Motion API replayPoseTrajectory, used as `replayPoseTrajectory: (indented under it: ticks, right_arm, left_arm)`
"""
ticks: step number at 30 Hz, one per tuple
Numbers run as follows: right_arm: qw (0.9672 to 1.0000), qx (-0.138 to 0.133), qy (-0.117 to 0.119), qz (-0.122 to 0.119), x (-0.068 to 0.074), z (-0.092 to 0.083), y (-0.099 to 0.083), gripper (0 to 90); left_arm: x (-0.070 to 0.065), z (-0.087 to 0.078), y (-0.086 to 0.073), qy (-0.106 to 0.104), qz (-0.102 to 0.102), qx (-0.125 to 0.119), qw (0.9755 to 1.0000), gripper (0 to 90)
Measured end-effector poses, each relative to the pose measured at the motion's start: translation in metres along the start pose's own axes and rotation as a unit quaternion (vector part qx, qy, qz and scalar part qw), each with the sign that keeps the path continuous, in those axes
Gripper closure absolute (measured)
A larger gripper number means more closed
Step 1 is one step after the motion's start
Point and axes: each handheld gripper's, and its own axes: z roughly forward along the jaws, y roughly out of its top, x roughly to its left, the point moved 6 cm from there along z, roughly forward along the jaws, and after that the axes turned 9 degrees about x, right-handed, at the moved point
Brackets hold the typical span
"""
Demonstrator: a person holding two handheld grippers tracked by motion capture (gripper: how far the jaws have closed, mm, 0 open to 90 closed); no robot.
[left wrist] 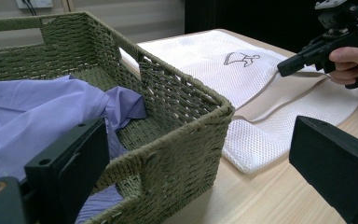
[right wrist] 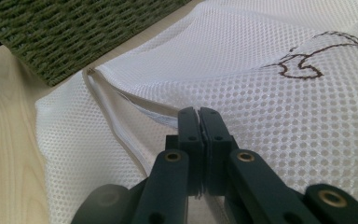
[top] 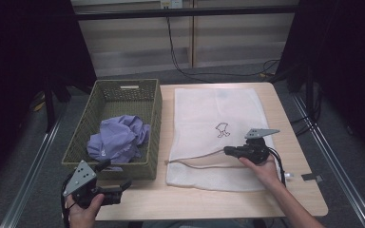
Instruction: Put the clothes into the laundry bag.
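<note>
Two grippers, one pinch on the mesh bag's opening

Right gripper [right wrist: 199, 116] had its jaws together on the top layer of the bag [top: 209, 114] at the zipper slit; left gripper [left wrist: 200, 154] stood apart, idle beside the basket [top: 154, 118] holding the purple shirt [top: 119, 137]. Thin mesh might have slipped free, or both layers might have lifted together, leaving the bag closed.

One woven green basket [top: 152, 124] stands on the surface [top: 218, 199], and one crumpled lilac garment [top: 119, 137] lies inside it. One white mesh laundry bag [top: 209, 114] lies beside the basket, bearing one small dark embroidered figure [top: 222, 129]. Two hand-held grippers are at work: the left gripper [top: 116, 176] and the right gripper [top: 228, 151].
</note>
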Motion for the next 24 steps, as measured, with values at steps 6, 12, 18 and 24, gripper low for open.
replayPoseTrajectory:
  ticks: [6, 12, 18, 24]
  right_arm:
    - [0.9998, -0.017, 0.005, 0.003, 0.001, -0.006, 0.005, 88.5]
    - [0.9994, -0.033, 0.008, 0.006, 0.001, -0.011, 0.009, 88.6]
    - [0.9987, -0.047, 0.014, 0.015, 0.001, -0.016, 0.013, 88.5]
    - [0.9981, -0.058, 0.011, 0.017, 0.002, -0.021, 0.019, 88.5]
  left_arm:
    - [0.0, 0.0, 0.0, 0.001, 0.001, 0.0, 1.0, 5.0]
    - [0.0, -0.001, 0.0, -0.004, 0.001, -0.004, 1.0, 4.9]
    - [0.001, -0.001, 0.0, 0.001, 0.002, 0.001, 1.0, 4.7]
    - [0.003, 0.0, 0.001, -0.004, -0.005, -0.002, 1.0, 4.7]
